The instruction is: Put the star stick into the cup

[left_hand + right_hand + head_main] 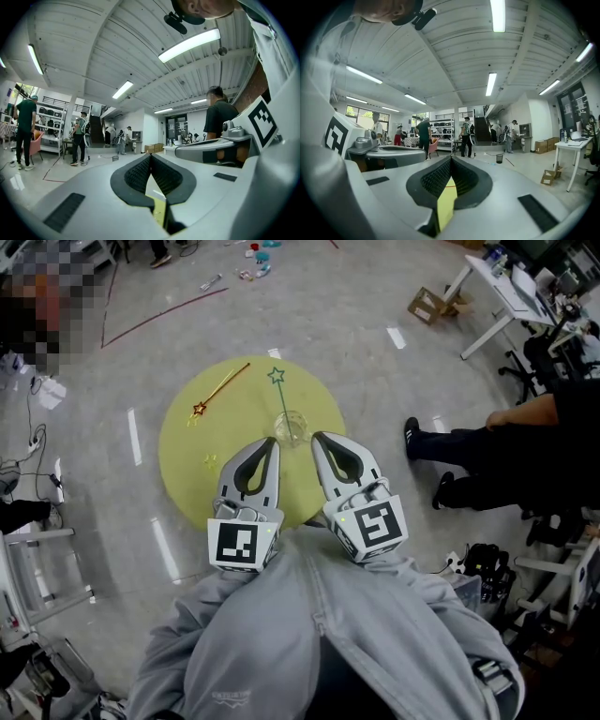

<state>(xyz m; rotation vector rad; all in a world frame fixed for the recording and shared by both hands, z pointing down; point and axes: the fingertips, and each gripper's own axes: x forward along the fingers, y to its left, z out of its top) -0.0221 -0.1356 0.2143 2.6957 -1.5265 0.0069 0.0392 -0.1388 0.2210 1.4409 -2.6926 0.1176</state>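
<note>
A round yellow table (187,465) shows in the head view. On it stands a clear cup (292,427) with a green star stick (278,390) leaning out of it toward the far side. A gold stick with a red star (217,392) lies flat on the table's far left. My left gripper (273,442) and right gripper (317,438) hover side by side just before the cup, both shut and empty. In the gripper views the left gripper (150,156) and the right gripper (450,159) have their tips touching with nothing held, and the cup is hidden.
A person's dark-trousered legs and shoes (441,451) stand right of the table. A white desk (502,296) and a cardboard box (427,305) are at the far right. Red tape lines (159,310) cross the grey floor. People stand by shelves (440,131) in the background.
</note>
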